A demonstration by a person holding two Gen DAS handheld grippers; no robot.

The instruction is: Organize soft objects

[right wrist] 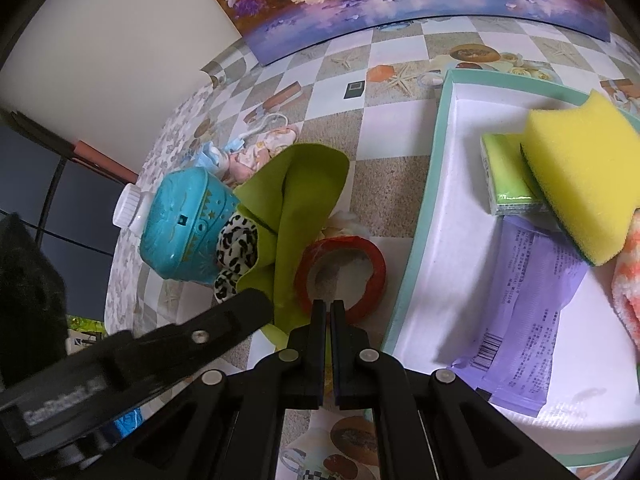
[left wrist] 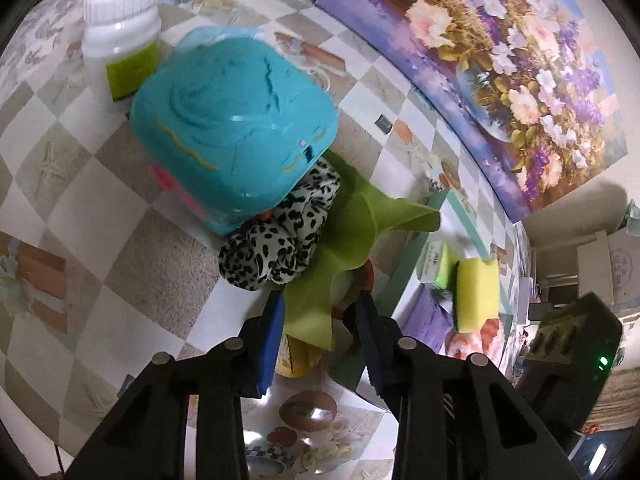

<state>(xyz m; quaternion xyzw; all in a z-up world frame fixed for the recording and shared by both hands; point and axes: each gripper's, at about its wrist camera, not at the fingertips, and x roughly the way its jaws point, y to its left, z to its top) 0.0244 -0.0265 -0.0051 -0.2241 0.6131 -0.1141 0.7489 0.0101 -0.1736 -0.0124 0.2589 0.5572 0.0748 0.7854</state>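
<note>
The green cloth [left wrist: 352,236] lies on the tabletop [left wrist: 80,184], bunched up in soft folds just beside the teal tub [left wrist: 232,128], which serves as the landmark here. It looks light and floppy, like thin felt, so it will bend and droop when lifted; I think a pinch on a thick fold near its lower end is the best place to take hold. To the left of the tub stands a white plastic bottle [left wrist: 120,32] with a ridged cap, hard and smooth. The tub is shiny, hard and rounded, and it is tipped over. Tucked against its lower edge is a spotted black-and-white cloth [left wrist: 276,240], soft and crumpled. The left claw [left wrist: 320,320] is partly closed around the green cloth, with the cloth between its blue pads; whether they press on it yet is not clear. Right of the tub lies a red tape ring [right wrist: 340,272], stiff and round. The right claw [right wrist: 327,312] is closed and holds nothing. Farther right is a white tray [right wrist: 424,240] with a squishy yellow sponge [right wrist: 580,176].
</note>
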